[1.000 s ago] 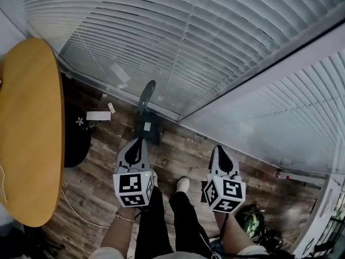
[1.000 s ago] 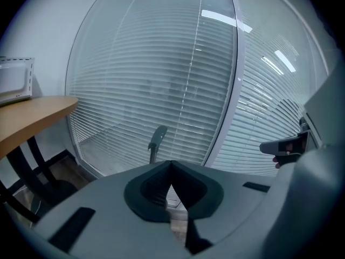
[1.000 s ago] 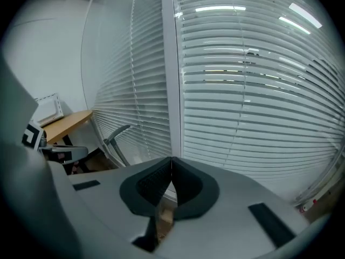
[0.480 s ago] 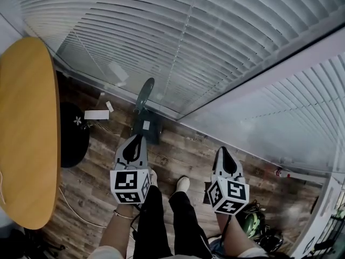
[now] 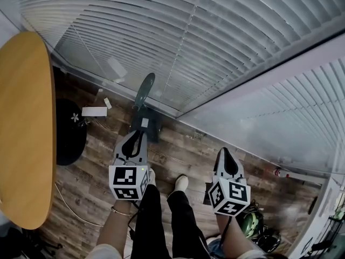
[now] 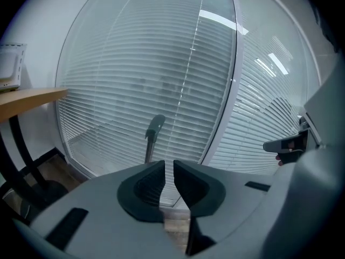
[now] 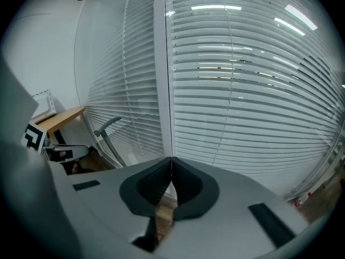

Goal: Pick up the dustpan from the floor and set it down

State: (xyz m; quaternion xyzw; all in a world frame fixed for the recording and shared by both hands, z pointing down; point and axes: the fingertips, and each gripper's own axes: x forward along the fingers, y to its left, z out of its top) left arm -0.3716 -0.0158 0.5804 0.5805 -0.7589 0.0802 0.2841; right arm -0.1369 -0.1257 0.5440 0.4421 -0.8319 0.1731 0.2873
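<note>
Dustpan (image 5: 145, 120) stands on floor (image 5: 186, 150), centre frame, handle upright against blinds (image 5: 188, 36). It sits straight ahead of my left claw (image 5: 138, 139), the nearer one, jaws just cracking open, empty. Right claw (image 5: 225, 154) closed, empty.

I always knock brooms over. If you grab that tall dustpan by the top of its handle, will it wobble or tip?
Probably tippy: the dustpan stands upright on a small base, with a long handle above it. It likely stays stiff, since the handle looks like a straight pole. On the smooth wood floor, a push might slide it.
</note>
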